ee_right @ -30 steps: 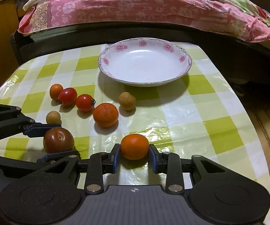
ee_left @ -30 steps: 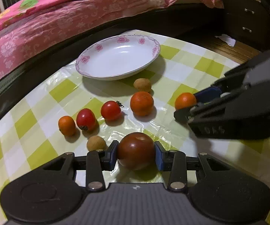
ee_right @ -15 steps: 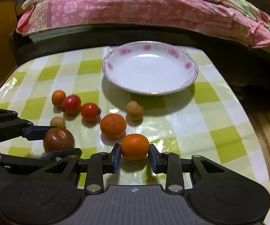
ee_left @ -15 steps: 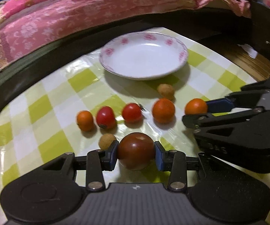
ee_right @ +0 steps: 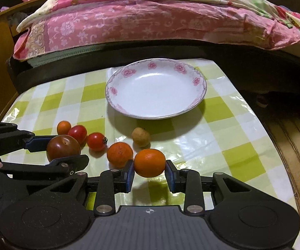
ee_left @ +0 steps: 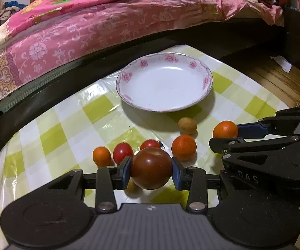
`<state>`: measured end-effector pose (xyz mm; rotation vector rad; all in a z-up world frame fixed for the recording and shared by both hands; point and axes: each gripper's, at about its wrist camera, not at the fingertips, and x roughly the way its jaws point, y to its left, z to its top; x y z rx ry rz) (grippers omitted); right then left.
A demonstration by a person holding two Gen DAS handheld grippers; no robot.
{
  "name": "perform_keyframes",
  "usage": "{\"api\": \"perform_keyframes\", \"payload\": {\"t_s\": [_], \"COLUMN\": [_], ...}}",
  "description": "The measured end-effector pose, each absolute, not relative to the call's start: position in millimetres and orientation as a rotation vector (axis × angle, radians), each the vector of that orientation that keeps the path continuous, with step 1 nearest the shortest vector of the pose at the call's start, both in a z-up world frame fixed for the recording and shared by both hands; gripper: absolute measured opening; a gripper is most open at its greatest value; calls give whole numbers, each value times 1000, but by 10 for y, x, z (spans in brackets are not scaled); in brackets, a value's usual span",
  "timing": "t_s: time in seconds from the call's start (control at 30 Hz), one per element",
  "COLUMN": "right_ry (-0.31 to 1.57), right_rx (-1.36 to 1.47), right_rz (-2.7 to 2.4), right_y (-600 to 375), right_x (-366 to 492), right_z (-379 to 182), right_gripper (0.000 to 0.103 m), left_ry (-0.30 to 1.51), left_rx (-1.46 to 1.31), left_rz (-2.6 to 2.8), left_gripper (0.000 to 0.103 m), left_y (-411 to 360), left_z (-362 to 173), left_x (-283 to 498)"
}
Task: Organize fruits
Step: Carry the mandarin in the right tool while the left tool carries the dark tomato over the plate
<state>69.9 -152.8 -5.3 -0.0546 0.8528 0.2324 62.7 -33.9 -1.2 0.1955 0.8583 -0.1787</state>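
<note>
Dark tomato [ee_left: 151, 168] pinched in left claw [ee_left: 151, 171], orange [ee_right: 149, 162] in right claw [ee_right: 149, 171], plate [ee_right: 116, 87] bare.

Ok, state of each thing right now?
left hand-held gripper: shut on the dark tomato, lifted.
right hand-held gripper: shut on the orange, lifted.
plate: empty, upright.
red cherry tomatoes: loose on the tablecloth.
</note>
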Motion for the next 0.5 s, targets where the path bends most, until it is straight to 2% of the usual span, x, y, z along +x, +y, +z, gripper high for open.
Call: {"api": "perform_keyframes", "payload": {"t_s": [0.5], "right_ry": [834], "right_rx": [0], "right_rz": [221], "right_y": [-1515], "right_x": [903], "right_z": [36], "right_gripper": [28], "left_ry": [809], "left_rx": [147], "left_rz": [-218], "left_gripper": [46], "left_y": [-225], "left_z": [80], "left_x": [845]}}
